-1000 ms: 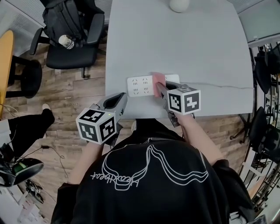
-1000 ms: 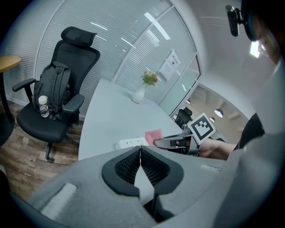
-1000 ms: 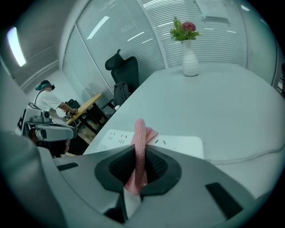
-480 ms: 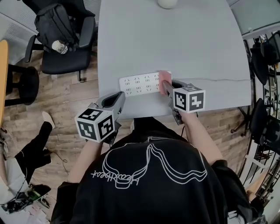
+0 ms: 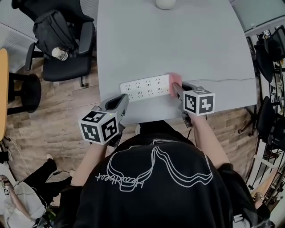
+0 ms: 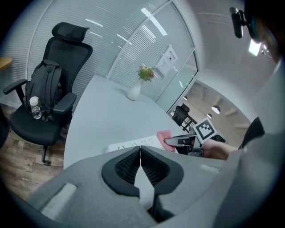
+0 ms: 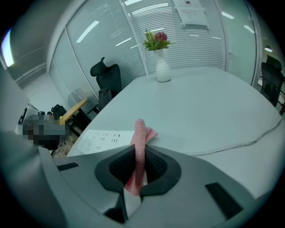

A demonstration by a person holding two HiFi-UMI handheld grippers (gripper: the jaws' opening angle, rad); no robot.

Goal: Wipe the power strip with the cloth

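A white power strip point(image 5: 144, 87) lies flat near the front edge of the grey table point(image 5: 178, 40). My right gripper point(image 5: 177, 90) is shut on a pink cloth point(image 5: 175, 84), which rests on the strip's right end. In the right gripper view the cloth point(image 7: 139, 147) stands folded between the jaws, with the strip point(image 7: 104, 138) just left of it. My left gripper point(image 5: 120, 103) hangs shut and empty off the table's front edge, below the strip's left end. From the left gripper view the strip point(image 6: 133, 144) and cloth point(image 6: 164, 135) show ahead.
A white vase point(image 5: 165, 3) with flowers stands at the table's far side. A thin cable point(image 5: 231, 80) runs right from the strip across the table. A black office chair point(image 5: 62, 44) carrying a backpack and bottle stands left of the table. More chairs point(image 5: 269, 58) crowd the right.
My right gripper has slid the pink cloth rightward along the strip, from near its middle to its right end. The left gripper has barely moved.
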